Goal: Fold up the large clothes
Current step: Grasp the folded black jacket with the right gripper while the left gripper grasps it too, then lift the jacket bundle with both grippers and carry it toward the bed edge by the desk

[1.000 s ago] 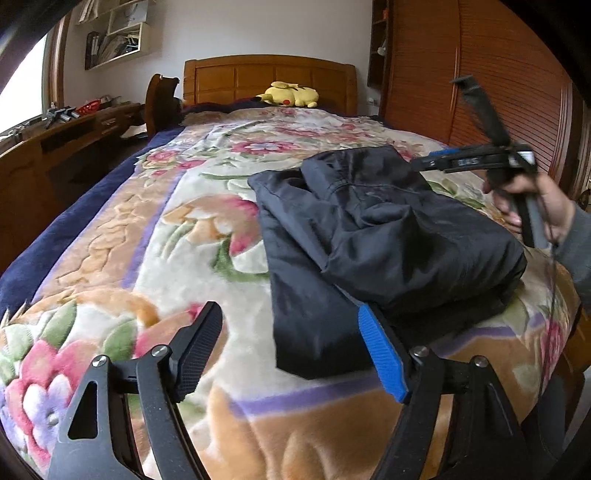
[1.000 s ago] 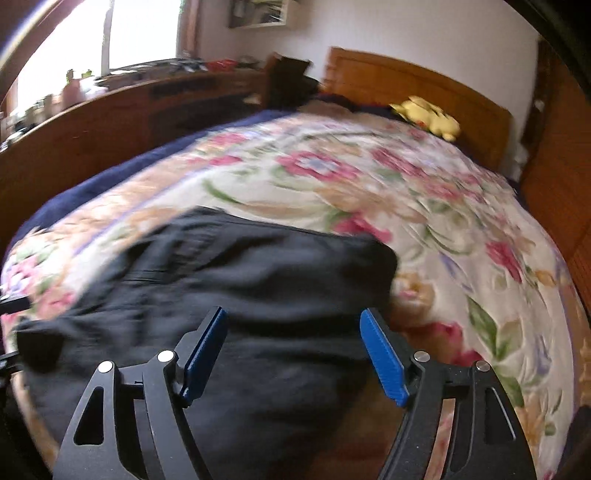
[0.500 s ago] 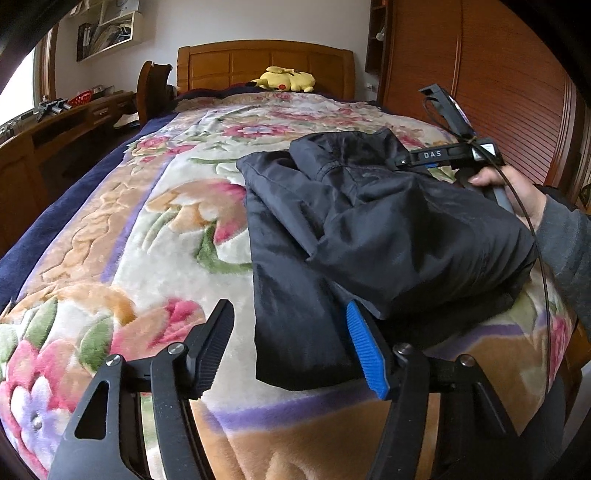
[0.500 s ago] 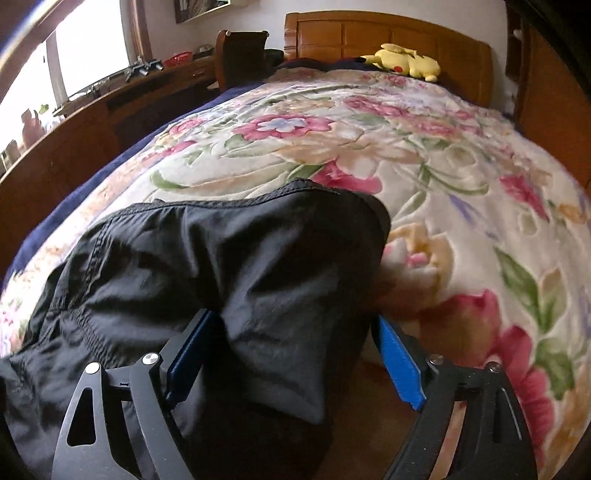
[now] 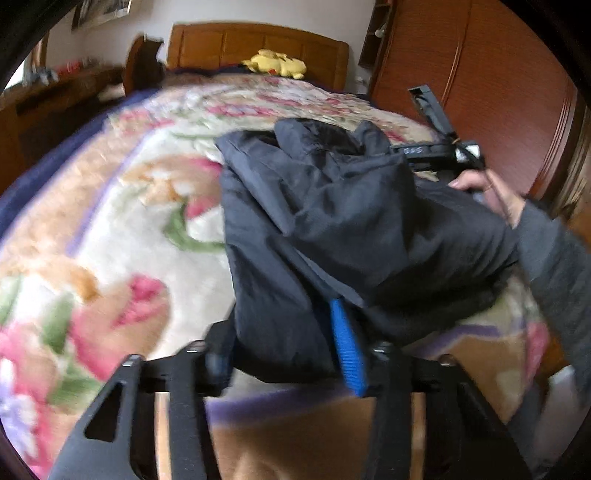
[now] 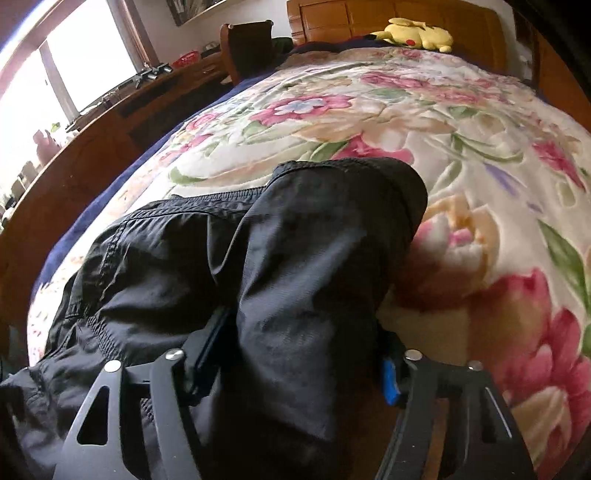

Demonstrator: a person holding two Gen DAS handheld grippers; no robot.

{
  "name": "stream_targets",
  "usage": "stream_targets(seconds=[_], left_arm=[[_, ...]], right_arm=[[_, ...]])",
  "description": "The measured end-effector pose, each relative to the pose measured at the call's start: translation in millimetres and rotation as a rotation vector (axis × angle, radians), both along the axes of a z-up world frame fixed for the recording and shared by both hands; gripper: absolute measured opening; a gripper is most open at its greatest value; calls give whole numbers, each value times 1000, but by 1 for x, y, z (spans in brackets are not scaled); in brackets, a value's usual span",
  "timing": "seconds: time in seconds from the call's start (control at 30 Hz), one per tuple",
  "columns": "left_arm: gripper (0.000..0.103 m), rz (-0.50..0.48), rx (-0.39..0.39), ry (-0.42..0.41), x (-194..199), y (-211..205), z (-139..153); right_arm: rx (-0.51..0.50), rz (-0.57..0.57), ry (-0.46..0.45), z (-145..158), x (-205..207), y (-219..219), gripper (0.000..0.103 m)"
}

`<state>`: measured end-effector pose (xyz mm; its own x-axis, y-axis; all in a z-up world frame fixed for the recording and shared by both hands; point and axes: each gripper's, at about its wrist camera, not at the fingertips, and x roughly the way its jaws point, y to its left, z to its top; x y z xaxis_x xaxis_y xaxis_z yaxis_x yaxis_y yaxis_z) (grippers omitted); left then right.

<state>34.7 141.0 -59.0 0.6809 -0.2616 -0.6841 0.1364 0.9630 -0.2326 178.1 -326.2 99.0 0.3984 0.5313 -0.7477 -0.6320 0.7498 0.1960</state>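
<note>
Now both tools straddle the folded black garment (image 5: pixel 332 206): left tool (image 5: pixel 284 354) and right tool (image 6: pixel 299 365), jaws wide, not clamped. Next, probably closing and lifting together.

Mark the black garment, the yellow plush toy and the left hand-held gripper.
black garment (image 5: pixel 351 206): left wrist view, on the folded top layer.
yellow plush toy (image 6: pixel 417 33): right wrist view, on its body by the headboard.
left hand-held gripper (image 5: pixel 284 347): left wrist view, midway between fingertips.

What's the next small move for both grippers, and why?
Probably close both. The left gripper and right gripper each straddle a fold of the black nylon garment on the floral fleece blanket, fabric between open jaws, not yet pinched.
</note>
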Motion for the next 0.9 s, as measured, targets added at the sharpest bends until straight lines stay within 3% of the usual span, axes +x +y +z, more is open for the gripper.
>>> stream_targets(seconds=[0.1,0.27,0.4,0.6,0.7,0.9], left_arm=[[20,-12,-33,-15,-3,2,1],[11,-5,-1,-79,-14,-3,14],[10,9,25,-134,-24,4,30],[9,99,-1,-186,-32,54,52],[9,146,61,-199,-40,83,56],[9,245,113,-216,-68,151,61]], right_arm=[[-6,0,-56,5,-7,-2,37],[10,-14,-128,18,-24,-3,22],[-13,-5,-199,33,-45,5,19],[-43,59,-263,48,-81,35,18],[-23,90,-267,52,-93,61,17],[7,186,-272,54,-117,137,17]])
